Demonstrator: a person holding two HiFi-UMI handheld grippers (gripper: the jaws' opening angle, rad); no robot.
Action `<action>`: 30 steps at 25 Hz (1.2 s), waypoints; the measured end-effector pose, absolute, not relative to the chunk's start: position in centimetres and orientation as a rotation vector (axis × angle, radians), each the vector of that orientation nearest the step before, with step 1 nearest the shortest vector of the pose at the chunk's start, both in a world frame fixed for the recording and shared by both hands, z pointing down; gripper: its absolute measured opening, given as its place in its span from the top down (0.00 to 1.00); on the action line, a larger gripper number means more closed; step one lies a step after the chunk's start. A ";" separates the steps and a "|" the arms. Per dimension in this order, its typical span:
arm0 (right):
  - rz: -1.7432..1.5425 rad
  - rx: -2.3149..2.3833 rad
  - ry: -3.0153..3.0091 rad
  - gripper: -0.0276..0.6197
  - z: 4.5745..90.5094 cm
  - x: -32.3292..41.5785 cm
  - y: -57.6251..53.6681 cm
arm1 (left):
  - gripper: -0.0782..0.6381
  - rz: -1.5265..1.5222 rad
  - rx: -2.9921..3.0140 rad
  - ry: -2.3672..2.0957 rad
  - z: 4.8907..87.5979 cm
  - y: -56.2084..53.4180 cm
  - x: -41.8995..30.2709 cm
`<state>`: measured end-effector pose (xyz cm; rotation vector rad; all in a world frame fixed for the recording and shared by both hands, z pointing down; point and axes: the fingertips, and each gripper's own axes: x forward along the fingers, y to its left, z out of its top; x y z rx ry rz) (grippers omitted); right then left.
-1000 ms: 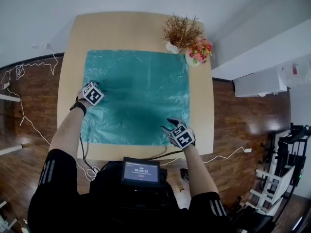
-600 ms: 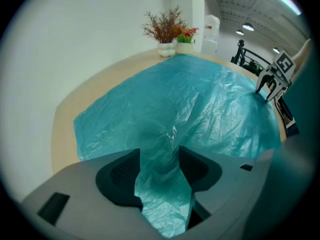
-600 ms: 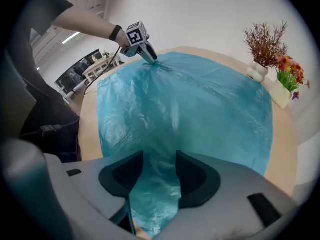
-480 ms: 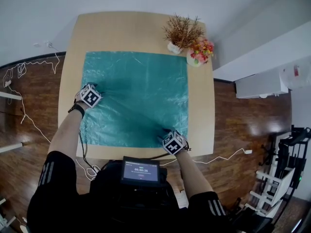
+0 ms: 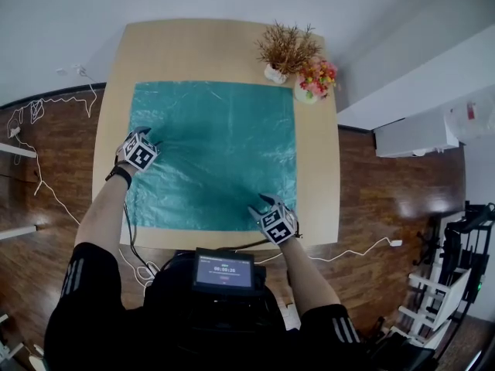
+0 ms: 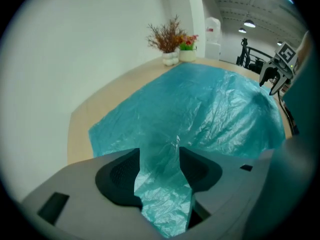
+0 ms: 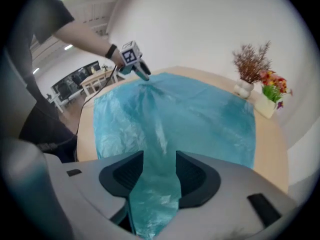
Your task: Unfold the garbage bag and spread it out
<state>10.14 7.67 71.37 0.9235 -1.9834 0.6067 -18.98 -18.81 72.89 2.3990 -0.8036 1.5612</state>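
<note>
A teal garbage bag (image 5: 216, 153) lies spread as a wide square on the light wooden table (image 5: 201, 45). My left gripper (image 5: 147, 135) is at the bag's left edge, shut on a bunched strip of the film (image 6: 162, 179) that rises between its pads. My right gripper (image 5: 260, 206) is at the near edge close to the right corner, and a fold of the bag (image 7: 155, 184) fills the gap between its pads. The film lifts off the table toward both grippers. In each gripper view the other gripper shows across the sheet: right gripper (image 6: 274, 79), left gripper (image 7: 142, 75).
A vase of dried twigs (image 5: 285, 52) and a pot of bright flowers (image 5: 315, 81) stand at the table's far right corner, just beyond the bag. A small screen (image 5: 224, 272) sits at my chest. Cables (image 5: 46, 110) trail on the wood floor at left.
My right gripper has moved left and toward the table's near edge with the bag's edge in it. The left gripper has shifted slightly left. The bag's right edge has drawn in a little.
</note>
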 end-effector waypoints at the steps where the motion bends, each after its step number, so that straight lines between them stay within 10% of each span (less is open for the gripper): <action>1: 0.599 0.975 -2.020 0.60 70.1 10.3 6.9 | 0.53 1.526 2.427 -0.834 71.5 -18.9 -18.8; 30: 0.520 1.473 -2.535 0.66 48.8 15.3 14.5 | 0.53 0.951 2.683 -1.248 48.7 9.5 -17.7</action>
